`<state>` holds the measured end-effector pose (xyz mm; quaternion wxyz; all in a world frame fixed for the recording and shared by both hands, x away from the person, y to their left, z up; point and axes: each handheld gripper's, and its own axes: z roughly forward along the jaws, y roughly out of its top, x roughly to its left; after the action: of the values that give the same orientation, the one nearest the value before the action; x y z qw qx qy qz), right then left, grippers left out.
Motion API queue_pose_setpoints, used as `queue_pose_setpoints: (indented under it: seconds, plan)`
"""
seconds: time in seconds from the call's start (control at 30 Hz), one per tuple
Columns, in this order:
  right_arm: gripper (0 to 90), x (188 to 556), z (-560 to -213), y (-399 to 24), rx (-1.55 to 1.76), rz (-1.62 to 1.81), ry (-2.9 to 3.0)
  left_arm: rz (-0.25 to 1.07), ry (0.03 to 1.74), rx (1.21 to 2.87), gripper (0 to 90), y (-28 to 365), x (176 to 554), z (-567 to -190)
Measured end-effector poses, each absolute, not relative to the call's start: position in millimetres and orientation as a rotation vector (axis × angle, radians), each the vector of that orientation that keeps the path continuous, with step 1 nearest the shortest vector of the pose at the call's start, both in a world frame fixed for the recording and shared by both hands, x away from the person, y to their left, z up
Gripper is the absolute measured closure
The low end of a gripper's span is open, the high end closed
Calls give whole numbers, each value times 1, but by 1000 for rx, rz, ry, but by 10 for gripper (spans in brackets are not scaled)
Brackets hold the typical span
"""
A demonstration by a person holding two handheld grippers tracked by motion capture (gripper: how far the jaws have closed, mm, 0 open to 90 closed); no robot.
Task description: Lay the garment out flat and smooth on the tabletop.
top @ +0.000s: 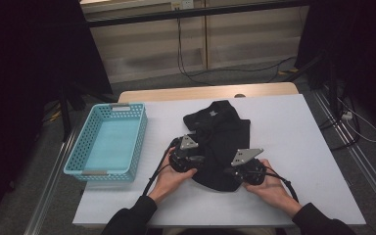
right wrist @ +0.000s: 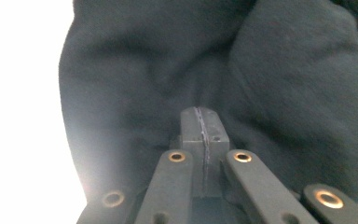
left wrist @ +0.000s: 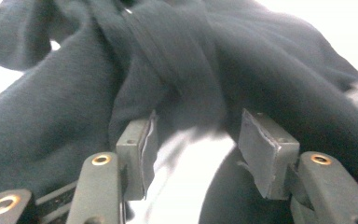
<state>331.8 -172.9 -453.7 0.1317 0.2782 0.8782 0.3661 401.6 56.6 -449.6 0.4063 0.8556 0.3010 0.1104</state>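
A black garment (top: 220,132) lies crumpled in the middle of the white table (top: 298,147). My left gripper (top: 199,159) sits at the garment's left edge; in the left gripper view it (left wrist: 196,128) stands open, with bare table between the pads and dark cloth (left wrist: 182,60) just past their tips. My right gripper (top: 233,172) is at the garment's near right edge. In the right gripper view it (right wrist: 200,114) is shut, pads pressed flat together, tips against the cloth (right wrist: 168,65). No fabric shows between those pads.
A light blue plastic basket (top: 141,142) with nothing in it stands at the table's left side. Bare white table spreads to the right of the garment. Dark stands and cables lie on the floor beyond the far edge.
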Motion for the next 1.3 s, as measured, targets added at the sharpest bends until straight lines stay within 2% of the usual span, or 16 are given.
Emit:
queue_pose_setpoints:
  seconds: [0.03, 0.13, 0.17, 0.2, 0.23, 0.33, 0.47, 0.57, 0.63, 0.7, 1.03, 1.3]
  plan:
    - [900, 332, -454, -174, 809, 1067, 2547, 303, 774, 2155, 458, 55, 404, -449]
    - [900, 331, -454, -179, 825, 1060, 2543, 318, 826, 2111, 532, 50, 411, -449]
    - [900, 330, -454, -180, 829, 1059, 2544, 343, 837, 2113, 581, 49, 413, -449]
    - [900, 330, -454, -182, 833, 1058, 2540, 363, 851, 2114, 684, 50, 414, -449]
    - [900, 329, -454, -184, 838, 1053, 2540, 348, 864, 2110, 747, 51, 416, -449]
    - [900, 328, -454, -187, 850, 1059, 2536, 330, 878, 2100, 810, 59, 417, -444]
    - [876, 331, -455, -187, 897, 1088, 2527, 303, 894, 2060, 830, 69, 417, -434]
    - [737, 333, -452, -182, 900, 1122, 2496, 297, 890, 2063, 830, 77, 416, -428]
    - [695, 335, -449, -178, 894, 1138, 2465, 292, 889, 2053, 829, 84, 414, -423]
    - [616, 337, -446, -176, 904, 1169, 2436, 296, 899, 2023, 830, 90, 414, -417]
    - [515, 348, -448, -170, 975, 1165, 2390, 367, 985, 1985, 833, 97, 441, -411]
    - [506, 349, -449, -182, 1003, 1151, 2367, 355, 1062, 1984, 832, 91, 471, -430]
